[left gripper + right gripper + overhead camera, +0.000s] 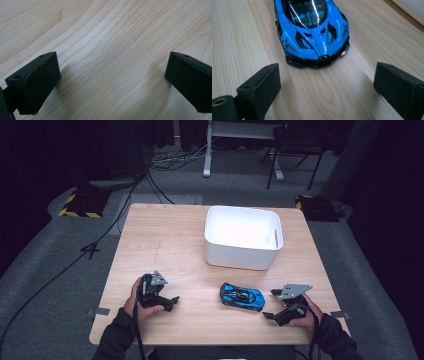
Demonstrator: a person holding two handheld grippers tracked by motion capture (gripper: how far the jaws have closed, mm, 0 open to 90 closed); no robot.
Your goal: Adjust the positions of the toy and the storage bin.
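Resting on the pale wood-grain counter (165,245), a glossy blue toy car (242,296) lies just left of the right gripper (272,304), near a smooth white rectangular bin (243,254); the left gripper (172,301) sits well apart. In the left gripper view, blocky matte black fingers (35,85) stand wide over bare grain. In the right gripper view, the fingers (259,87) stand wide, the car's low nose (322,58) just ahead.

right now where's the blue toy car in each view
High view: the glossy blue and black toy car sits low, right of centre, on the light wooden table, before the right tongs.
Left gripper view: not in it.
Right gripper view: top centre, nose toward the camera.
Shared landmark: the table's wood grain.
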